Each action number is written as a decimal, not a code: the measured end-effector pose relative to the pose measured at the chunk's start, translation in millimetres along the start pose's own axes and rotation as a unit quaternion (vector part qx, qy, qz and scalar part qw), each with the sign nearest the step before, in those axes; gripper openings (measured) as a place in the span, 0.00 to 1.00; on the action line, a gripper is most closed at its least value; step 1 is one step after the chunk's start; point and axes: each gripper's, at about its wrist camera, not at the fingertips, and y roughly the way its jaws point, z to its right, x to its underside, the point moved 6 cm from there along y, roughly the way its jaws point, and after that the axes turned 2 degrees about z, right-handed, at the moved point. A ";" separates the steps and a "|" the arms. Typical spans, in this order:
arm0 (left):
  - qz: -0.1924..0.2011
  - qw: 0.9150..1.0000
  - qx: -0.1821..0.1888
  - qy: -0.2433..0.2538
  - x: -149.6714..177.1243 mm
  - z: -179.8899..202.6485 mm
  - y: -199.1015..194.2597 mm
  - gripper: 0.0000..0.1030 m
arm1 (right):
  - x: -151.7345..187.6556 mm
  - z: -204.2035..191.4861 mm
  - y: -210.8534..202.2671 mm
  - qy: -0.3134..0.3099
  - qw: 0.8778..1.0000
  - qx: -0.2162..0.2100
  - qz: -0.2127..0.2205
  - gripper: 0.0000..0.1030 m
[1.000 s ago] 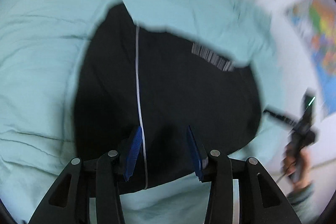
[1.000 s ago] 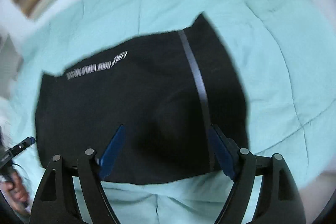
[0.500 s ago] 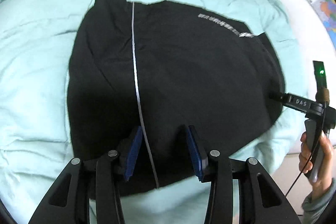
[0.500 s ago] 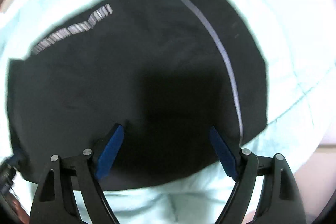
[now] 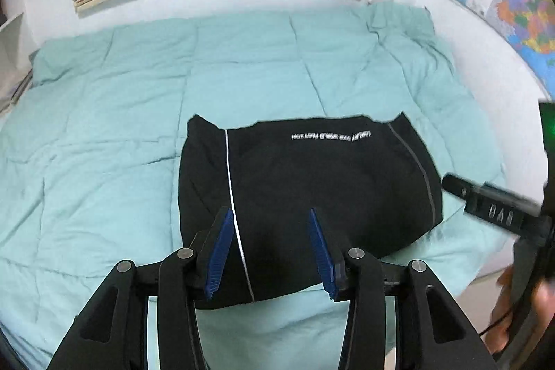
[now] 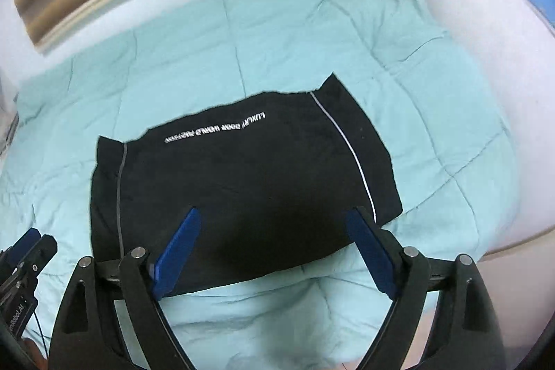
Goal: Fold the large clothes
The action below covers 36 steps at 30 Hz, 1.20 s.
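Folded black garment lies beyond both parted jaws.

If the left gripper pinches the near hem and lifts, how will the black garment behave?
Black garment is probably floppy: it lies flat in folded layers, so lifting one edge may unfold it. It would likely bunch rather than slide on the soft quilt.
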 end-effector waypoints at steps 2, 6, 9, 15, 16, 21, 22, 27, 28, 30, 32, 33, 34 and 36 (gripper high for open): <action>0.001 0.999 -0.009 -0.031 0.8 -4.0 -9.4 0.46 | 0.6 -4.2 -11.3 -0.001 1.000 0.005 0.011 0.86; -0.004 0.998 -0.040 -0.038 8.4 -7.0 -18.4 0.46 | 2.9 -5.5 -20.1 0.004 1.000 0.010 0.019 0.86; -0.008 0.998 -0.057 -0.036 6.2 -6.3 -24.6 0.46 | 1.6 -8.1 -25.2 -0.004 1.000 0.008 0.021 0.86; 0.021 0.995 -0.088 -0.031 -10.5 8.4 -33.2 0.50 | -9.8 -3.4 -37.4 -0.040 0.998 0.017 0.046 0.86; 0.026 0.995 -0.094 -0.032 -12.8 11.3 -34.7 0.51 | -11.8 -2.0 -39.3 -0.042 0.998 0.012 0.050 0.86; 0.047 0.991 -0.122 -0.034 -23.7 41.3 -40.3 0.54 | -23.0 13.0 -42.4 -0.068 0.996 -0.007 0.053 0.86; 0.049 0.990 -0.127 -0.034 -24.5 48.2 -40.3 0.54 | -24.5 16.6 -42.4 -0.071 0.996 -0.009 0.054 0.86; 0.044 0.989 -0.138 -0.035 -23.3 79.4 -34.2 0.55 | -31.4 33.1 -36.7 -0.085 0.995 -0.027 0.047 0.86; 0.043 0.989 -0.140 -0.036 -22.9 84.9 -32.9 0.55 | -33.1 36.6 -35.6 -0.087 0.995 -0.029 0.046 0.86; 0.042 0.987 -0.149 -0.041 -21.7 93.9 -30.2 0.55 | -33.9 41.8 -33.7 -0.088 0.995 -0.033 0.044 0.86; 0.039 0.986 -0.155 -0.045 -20.3 101.5 -26.7 0.55 | -36.4 50.7 -28.9 -0.089 0.995 -0.038 0.039 0.86; 0.037 0.986 -0.158 -0.046 -19.2 105.1 -24.7 0.55 | -36.2 53.0 -28.0 -0.089 0.995 -0.039 0.037 0.87; 0.034 0.985 -0.162 -0.046 -17.8 109.1 -22.2 0.55 | -37.1 56.8 -25.3 -0.090 0.995 -0.040 0.035 0.86; 0.030 0.984 -0.168 -0.047 -14.5 115.9 -17.8 0.55 | -38.0 64.2 -20.5 -0.091 0.994 -0.043 0.030 0.87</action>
